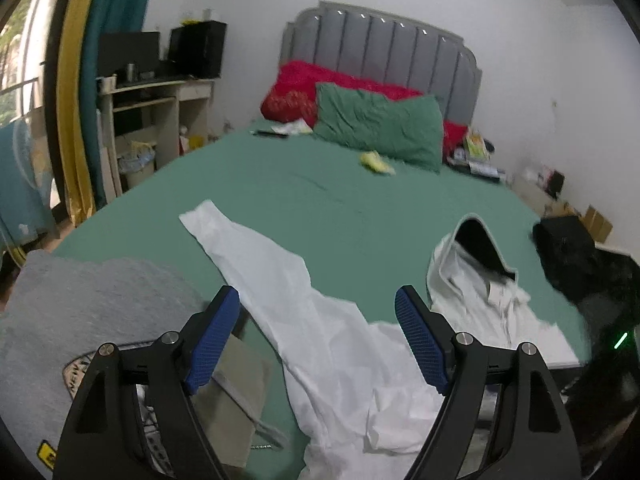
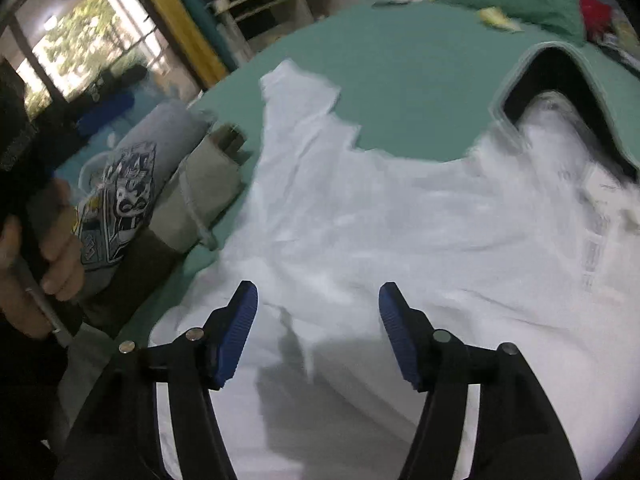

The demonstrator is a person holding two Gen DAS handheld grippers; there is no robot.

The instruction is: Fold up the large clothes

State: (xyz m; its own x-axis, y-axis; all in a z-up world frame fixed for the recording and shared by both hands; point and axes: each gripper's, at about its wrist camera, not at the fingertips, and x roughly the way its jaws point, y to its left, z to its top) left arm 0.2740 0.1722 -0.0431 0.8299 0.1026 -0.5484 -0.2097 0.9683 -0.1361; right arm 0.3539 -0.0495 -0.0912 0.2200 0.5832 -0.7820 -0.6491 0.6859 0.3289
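White shirt (image 2: 400,220) lies crumpled on the bed (image 1: 340,200), long axis sleeve at far left to collar at right. Right gripper (image 2: 318,304) hangs low over its body, nearer; left gripper (image 1: 318,304) higher, back. Both sets of fingers spread, empty.

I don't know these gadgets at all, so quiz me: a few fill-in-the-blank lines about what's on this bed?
The big garment spread under the right gripper is ____ in colour.
The bed sheet is ____.
Both grippers, including the left gripper, have jaws that stand ____.
The pillow in front of the red bedding is ____.

Answers: white; green; open; green
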